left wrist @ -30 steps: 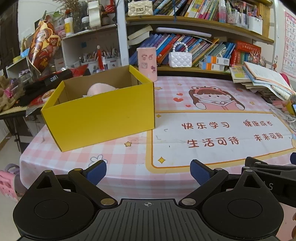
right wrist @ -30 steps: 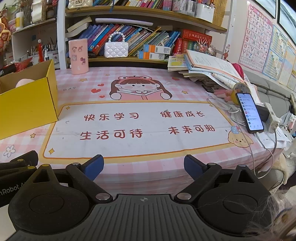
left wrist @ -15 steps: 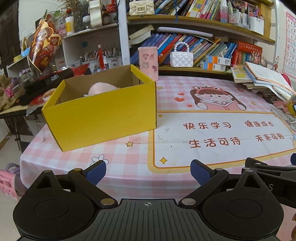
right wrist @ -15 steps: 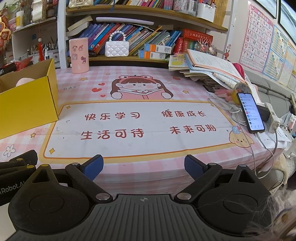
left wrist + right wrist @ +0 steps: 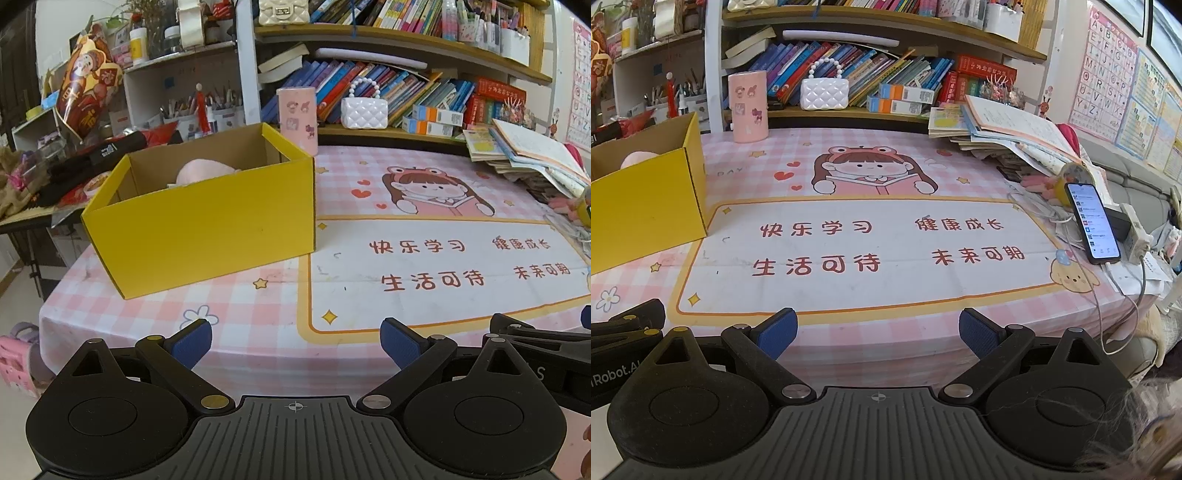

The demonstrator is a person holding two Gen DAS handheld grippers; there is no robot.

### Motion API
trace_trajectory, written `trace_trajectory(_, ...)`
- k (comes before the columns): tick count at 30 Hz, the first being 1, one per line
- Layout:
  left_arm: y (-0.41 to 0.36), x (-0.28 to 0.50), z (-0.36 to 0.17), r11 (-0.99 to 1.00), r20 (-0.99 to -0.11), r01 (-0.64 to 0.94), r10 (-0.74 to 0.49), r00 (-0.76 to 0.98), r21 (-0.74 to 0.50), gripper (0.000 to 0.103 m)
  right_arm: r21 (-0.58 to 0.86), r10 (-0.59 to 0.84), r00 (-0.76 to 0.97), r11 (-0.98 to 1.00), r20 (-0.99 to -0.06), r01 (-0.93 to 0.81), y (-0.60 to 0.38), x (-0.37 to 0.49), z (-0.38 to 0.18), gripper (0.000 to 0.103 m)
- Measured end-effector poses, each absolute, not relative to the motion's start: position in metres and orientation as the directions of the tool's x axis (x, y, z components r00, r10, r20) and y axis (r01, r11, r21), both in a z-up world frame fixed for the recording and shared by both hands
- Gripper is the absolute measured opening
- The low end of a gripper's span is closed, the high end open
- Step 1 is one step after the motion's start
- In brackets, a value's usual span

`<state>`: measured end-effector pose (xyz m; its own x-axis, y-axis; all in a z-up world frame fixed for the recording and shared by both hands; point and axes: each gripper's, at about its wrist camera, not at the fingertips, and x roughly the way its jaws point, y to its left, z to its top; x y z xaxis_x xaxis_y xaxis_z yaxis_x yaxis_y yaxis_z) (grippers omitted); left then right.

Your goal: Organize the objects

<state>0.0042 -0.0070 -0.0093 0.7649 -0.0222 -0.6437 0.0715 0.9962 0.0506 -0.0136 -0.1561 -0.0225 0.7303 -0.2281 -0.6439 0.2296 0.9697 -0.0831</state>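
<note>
Left wrist view: yellow box (image 5: 207,229) holding pink item (image 5: 201,171) on surface (image 5: 258,306); left tool (image 5: 295,341) and right tool (image 5: 877,328) both spread, empty.

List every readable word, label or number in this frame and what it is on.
"快乐学习", "健康成长", "生活可待", "未来可期": table mat.
"DAY": table mat, beside the yellow box.
"Robot.A": left gripper body, cut off.
Alphabet letters: wall poster.
Book spines, phone screen: too small.
</note>
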Motion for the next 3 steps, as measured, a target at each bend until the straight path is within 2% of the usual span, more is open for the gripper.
trace_trajectory(3,-0.0065,0.0049,-0.0087,0.996,-0.639,0.071,-0.024,0.768,0.048,0.099,-0.082,-0.224,0.727,0.971,-0.649,0.226,-0.1566,-0.0122,-0.0239,0.094)
